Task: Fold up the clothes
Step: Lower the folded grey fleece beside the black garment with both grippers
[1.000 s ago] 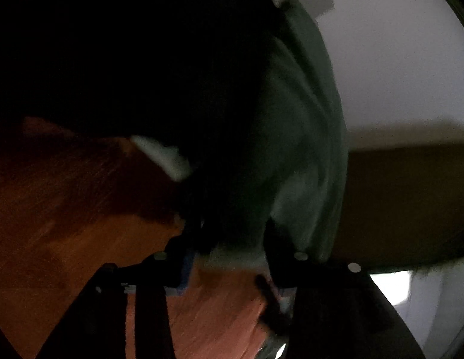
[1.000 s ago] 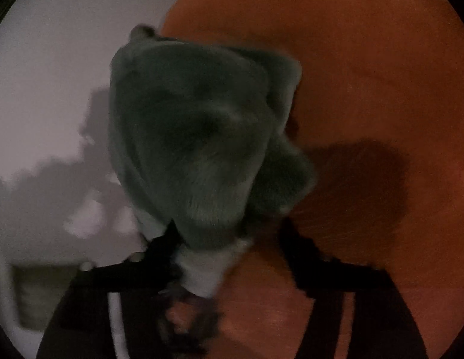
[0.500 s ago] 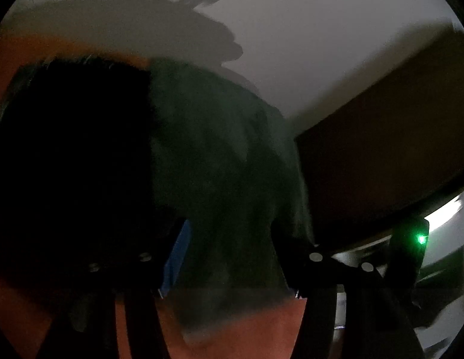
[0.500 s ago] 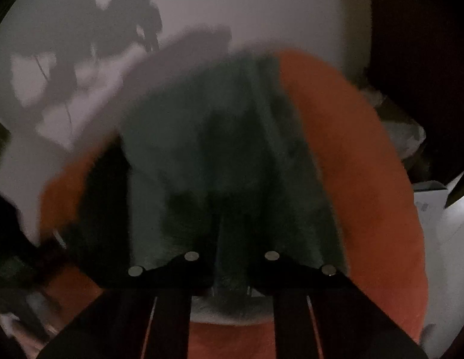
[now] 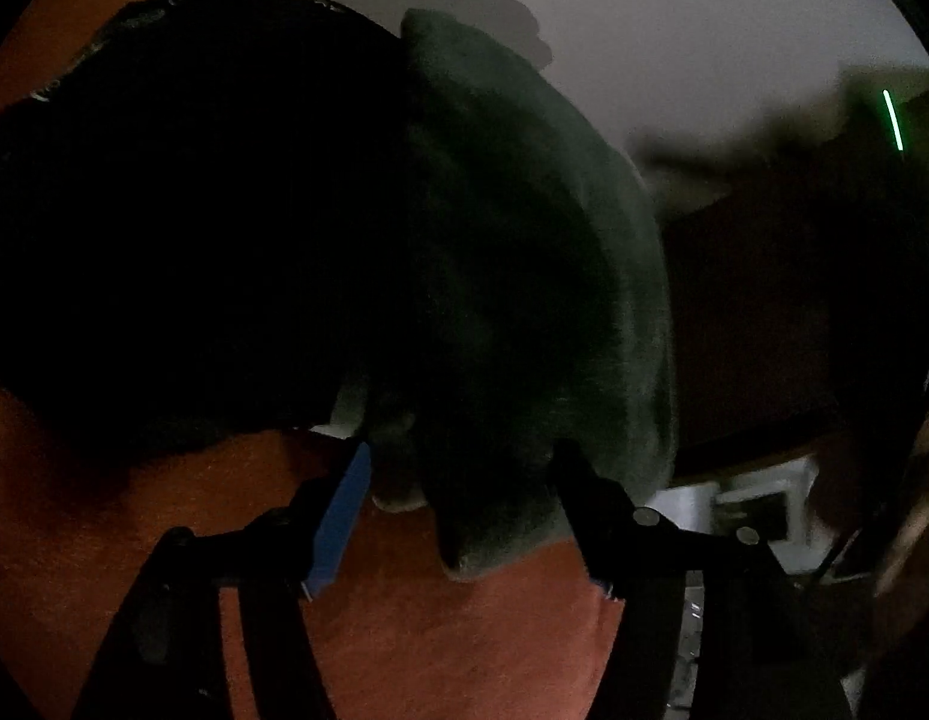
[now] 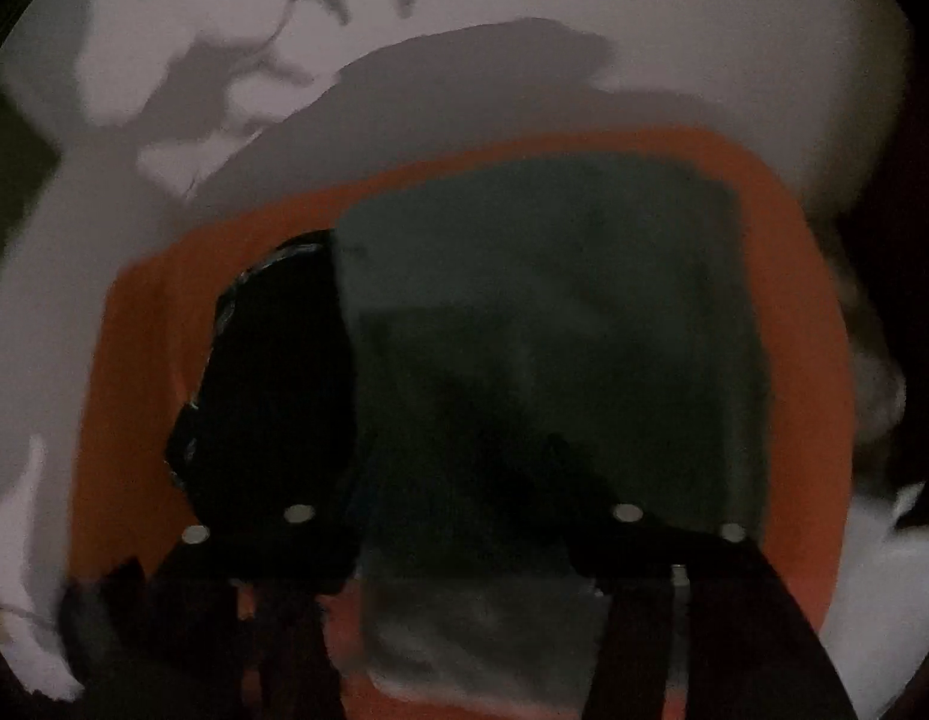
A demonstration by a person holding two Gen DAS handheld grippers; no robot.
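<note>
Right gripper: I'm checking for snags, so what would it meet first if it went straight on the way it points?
Most likely the green garment spread on the orange table. The right gripper, jaws opening, points at it; depth is unclear in this dim view.

A second ago the green garment (image 6: 542, 324) hangs bunched from both tools, clear of the orange desk (image 6: 140, 360); now it lies spread flat there, a squared-off fold just beside the black garment (image 6: 272, 384). The right tool (image 6: 458, 480) no longer pinches cloth — its jaws are opening above the fold, nothing pressed between them. The left tool (image 5: 458, 468) lets go too, jaws opening, the green hem loose between its fingers (image 5: 338, 510). Both views now look down on the desk rather than across at the wall.
</note>
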